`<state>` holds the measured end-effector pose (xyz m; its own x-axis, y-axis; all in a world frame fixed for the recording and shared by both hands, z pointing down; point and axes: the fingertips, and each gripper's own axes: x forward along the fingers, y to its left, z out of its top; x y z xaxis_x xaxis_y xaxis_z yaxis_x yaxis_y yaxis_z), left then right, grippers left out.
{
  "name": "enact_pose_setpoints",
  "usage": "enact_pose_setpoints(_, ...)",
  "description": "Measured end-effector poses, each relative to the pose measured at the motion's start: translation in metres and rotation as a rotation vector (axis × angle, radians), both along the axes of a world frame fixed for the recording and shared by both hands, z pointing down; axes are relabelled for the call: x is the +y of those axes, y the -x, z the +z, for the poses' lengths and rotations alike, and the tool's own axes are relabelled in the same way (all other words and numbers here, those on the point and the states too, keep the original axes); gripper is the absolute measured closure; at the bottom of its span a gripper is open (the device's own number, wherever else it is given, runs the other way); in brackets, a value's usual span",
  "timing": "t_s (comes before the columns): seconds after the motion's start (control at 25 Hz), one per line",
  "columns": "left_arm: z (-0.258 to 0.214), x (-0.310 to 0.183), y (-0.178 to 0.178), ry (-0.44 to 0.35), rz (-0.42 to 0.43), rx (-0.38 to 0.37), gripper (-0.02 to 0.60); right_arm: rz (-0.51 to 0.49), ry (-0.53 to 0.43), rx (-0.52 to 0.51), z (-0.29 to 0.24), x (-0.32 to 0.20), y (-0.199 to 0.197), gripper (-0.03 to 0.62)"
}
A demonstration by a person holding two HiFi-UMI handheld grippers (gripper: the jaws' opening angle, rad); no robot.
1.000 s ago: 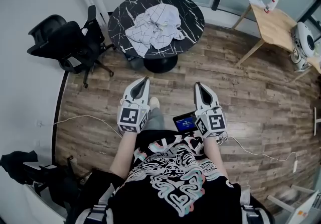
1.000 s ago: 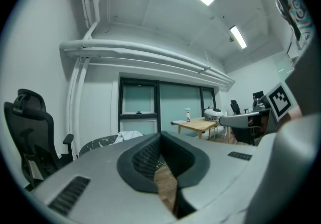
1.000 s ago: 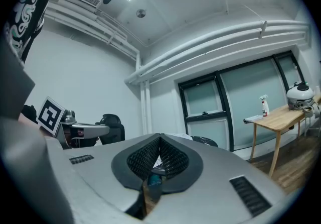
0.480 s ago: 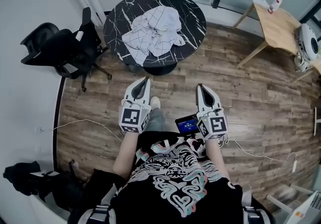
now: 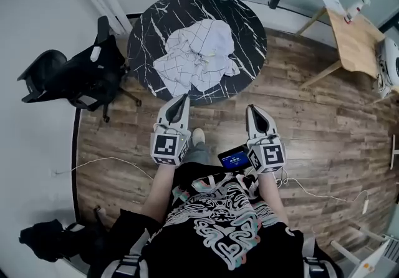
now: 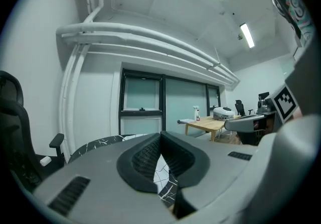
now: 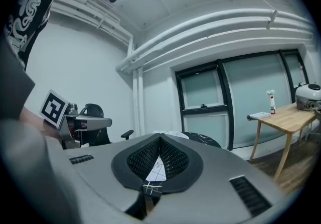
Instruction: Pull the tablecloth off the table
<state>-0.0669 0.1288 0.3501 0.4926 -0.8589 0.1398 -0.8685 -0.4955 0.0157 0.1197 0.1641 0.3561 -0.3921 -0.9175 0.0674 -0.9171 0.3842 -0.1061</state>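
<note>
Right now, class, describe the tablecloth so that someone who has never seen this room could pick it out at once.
Find the round black table with white veins, between the black office chair and the light wooden table. On it lies the tablecloth, crumpled in a heap, not spread. It alone is white cloth with thin dark grid lines.

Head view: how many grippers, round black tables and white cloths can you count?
Grippers: 2 (left gripper, right gripper)
Round black table: 1
White cloth: 1
Total: 4
</note>
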Motion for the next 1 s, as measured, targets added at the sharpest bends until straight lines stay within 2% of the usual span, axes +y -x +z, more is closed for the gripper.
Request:
enact_pose_setpoints(0.52,0.019,-0.131,0.032,0.056,0.026,0.011,0.56,0.003,0.075,0.006,0.017,-0.122,0.032,0.574)
enact_pose_setpoints(0.72,0.028,-0.162,0.041,0.075,0.049,0.014,0.56,0.01,0.081,-0.01,0.018,-0.152,0.044,0.574)
enact_pose_setpoints(0.88,0.034,-0.181,0.046,0.097,0.065,0.027,0.56,-0.035,0.097,-0.011,0.012,-0.168,0.058,0.574)
enact_pose_setpoints(1.0,0.038,-0.191,0.044,0.096,0.092,0.026,0.56,-0.016,0.112,-0.032,0.016,-0.177,0.058,0.574)
